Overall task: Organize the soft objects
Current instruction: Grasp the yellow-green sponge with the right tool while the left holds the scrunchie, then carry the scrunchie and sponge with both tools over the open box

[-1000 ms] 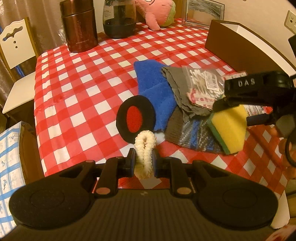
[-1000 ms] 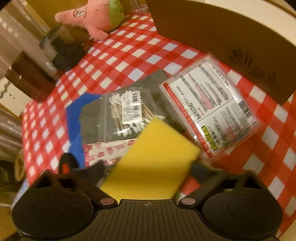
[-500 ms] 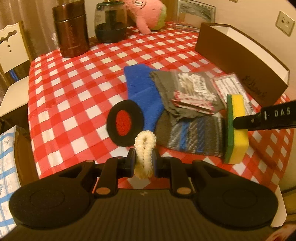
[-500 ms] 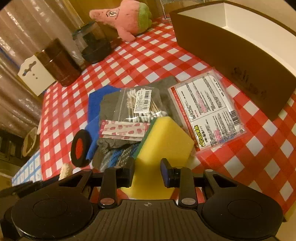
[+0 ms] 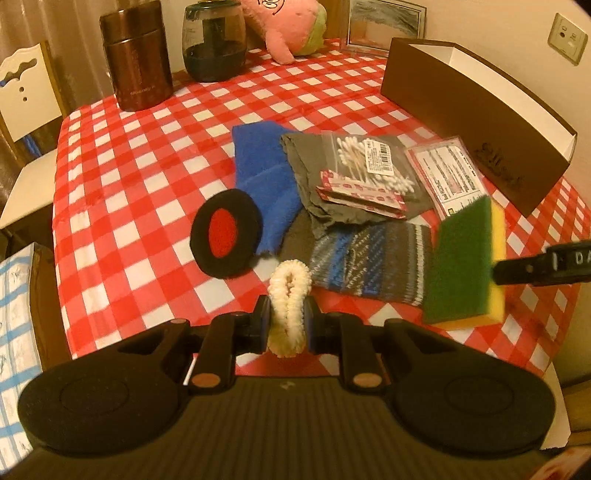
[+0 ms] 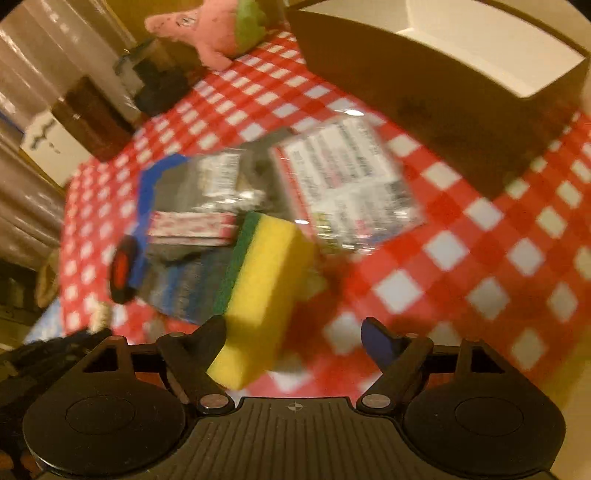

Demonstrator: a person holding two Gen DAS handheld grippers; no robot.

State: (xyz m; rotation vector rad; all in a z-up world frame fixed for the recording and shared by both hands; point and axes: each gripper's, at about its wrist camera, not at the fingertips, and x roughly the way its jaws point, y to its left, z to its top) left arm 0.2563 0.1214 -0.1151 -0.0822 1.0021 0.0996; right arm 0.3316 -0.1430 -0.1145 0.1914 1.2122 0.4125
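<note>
My black left gripper [image 5: 286, 325] pinches a cream fuzzy loop scrunchie [image 5: 289, 295]. The rectangular sponge [image 6: 258, 291] is yellow with a green scouring face. Red-and-white checked tablecloth [image 5: 147, 155], blue fleece cloth [image 5: 264, 166], black round pad with red centre [image 5: 226, 232], brown cardboard box [image 5: 476, 122].

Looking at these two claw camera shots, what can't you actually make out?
- Box interior: the left view shows only its wall and rim; in the right view the top edge cuts it off.
- Packet print: motion blur in the right view, too small in the left.
- Sponge against the opening right claw: contact lost in blur.
- Sock: partly under the grey cloth.
- Plush: cut off by the top edge.
</note>
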